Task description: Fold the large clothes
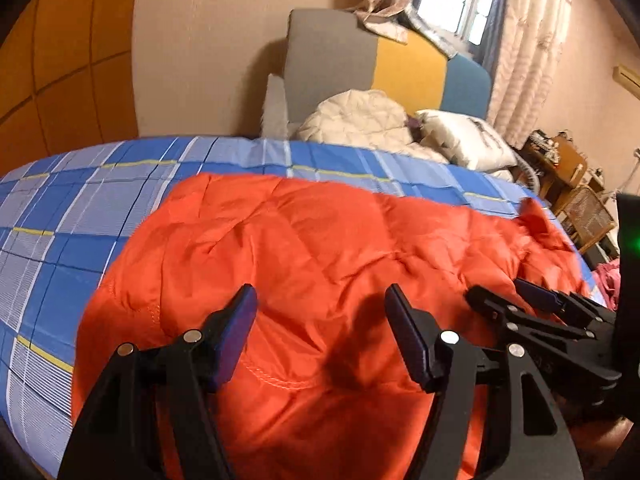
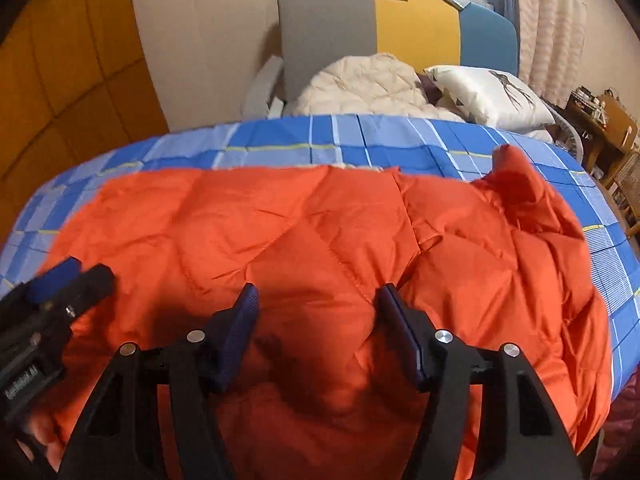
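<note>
Orange quilted jacket point(image 1: 304, 248) spread on the plaid bed point(image 1: 60, 216), both grippers above it.

Its near edge is cut off below the fingers. Left gripper point(image 1: 320, 304) and right gripper point(image 2: 316, 300) fingers are spread, holding nothing, jacket ahead and beneath; whether they touch it is unclear.

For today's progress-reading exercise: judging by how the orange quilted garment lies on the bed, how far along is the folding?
Done: the orange quilted garment lies spread on the blue plaid bedspread, with a seamed edge across its middle suggesting one layer folded over. In hand: nothing; the left gripper and right gripper hover open above it. Left: the bunched right end is loose, and it is not yet compact.
</note>
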